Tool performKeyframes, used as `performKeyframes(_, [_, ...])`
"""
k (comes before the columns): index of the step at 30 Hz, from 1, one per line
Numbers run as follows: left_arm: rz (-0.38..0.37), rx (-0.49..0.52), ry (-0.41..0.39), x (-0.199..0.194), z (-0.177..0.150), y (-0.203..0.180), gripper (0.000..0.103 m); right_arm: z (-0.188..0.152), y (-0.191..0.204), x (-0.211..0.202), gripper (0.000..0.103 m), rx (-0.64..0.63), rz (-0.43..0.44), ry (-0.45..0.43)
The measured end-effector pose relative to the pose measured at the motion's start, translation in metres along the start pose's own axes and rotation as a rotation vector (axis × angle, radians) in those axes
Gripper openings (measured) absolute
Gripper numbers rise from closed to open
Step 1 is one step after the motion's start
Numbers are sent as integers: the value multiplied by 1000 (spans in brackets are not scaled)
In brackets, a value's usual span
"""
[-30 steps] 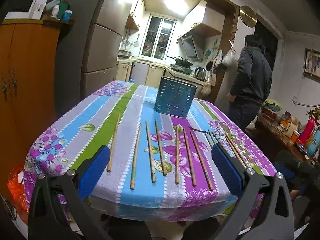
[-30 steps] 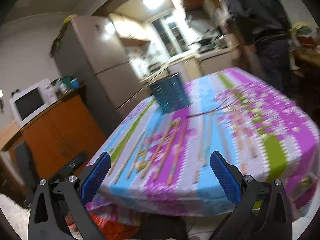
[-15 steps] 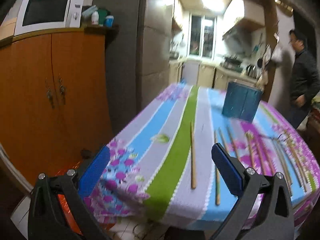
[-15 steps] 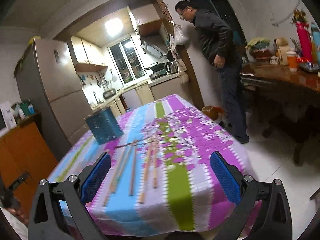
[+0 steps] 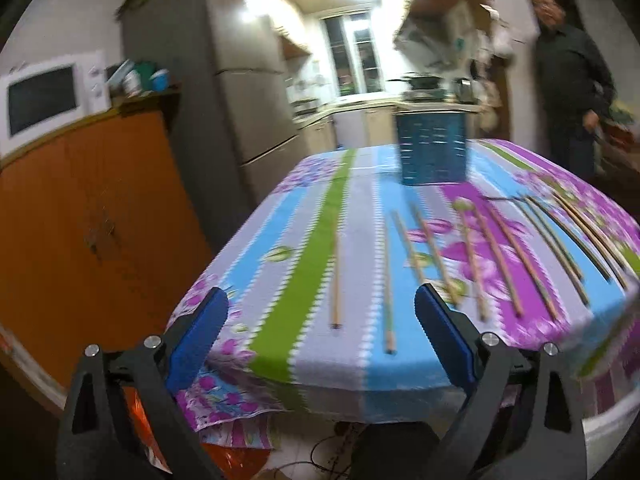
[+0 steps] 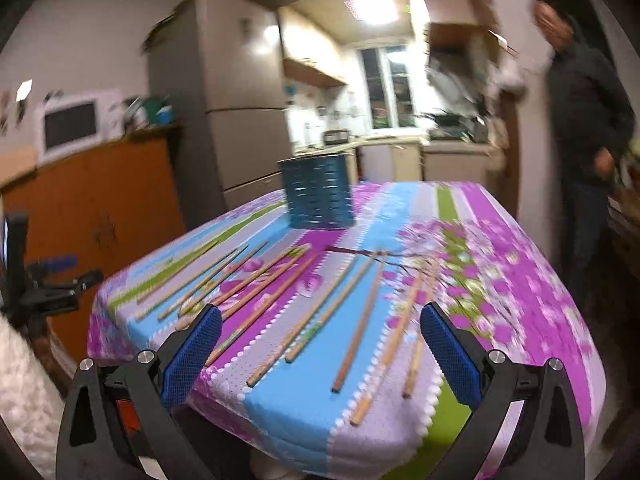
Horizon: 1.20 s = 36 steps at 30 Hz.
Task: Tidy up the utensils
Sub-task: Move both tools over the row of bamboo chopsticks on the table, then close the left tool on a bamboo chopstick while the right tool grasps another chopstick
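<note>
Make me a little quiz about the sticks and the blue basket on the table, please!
1. True or false: the blue basket stands upright at the far end of the table.
2. Where are the chopsticks? A in the basket, B lying loose on the tablecloth, C in a claw.
3. Fill in: the left claw and the right claw are both ____ and hold nothing.

Key: 1 true. 2 B. 3 open.
</note>
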<state>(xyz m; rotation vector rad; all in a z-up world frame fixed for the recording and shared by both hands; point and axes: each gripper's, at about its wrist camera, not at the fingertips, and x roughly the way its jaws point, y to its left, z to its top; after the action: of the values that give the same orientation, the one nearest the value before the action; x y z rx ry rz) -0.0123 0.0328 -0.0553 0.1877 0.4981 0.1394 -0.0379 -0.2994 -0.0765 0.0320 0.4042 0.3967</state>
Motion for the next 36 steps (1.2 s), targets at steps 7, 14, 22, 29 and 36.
performKeyframes(7, [-150, 91, 18, -5, -11, -29, 72, 0, 9, 10, 100, 25, 45, 18])
performKeyframes(14, [-294, 145, 12, 6, -19, -45, 54, -15, 33, -8, 98, 10, -70, -3])
performKeyframes(22, [-300, 151, -56, 22, -32, -26, 47, -27, 71, -29, 92, 13, -274, 7])
performKeyframes(29, [-403, 117, -40, 34, -23, -27, 26, -19, 105, -38, 88, -68, -365, 14])
performKeyframes(36, [-374, 75, 26, 51, -26, -36, 18, -25, 106, -31, 72, -89, -404, 68])
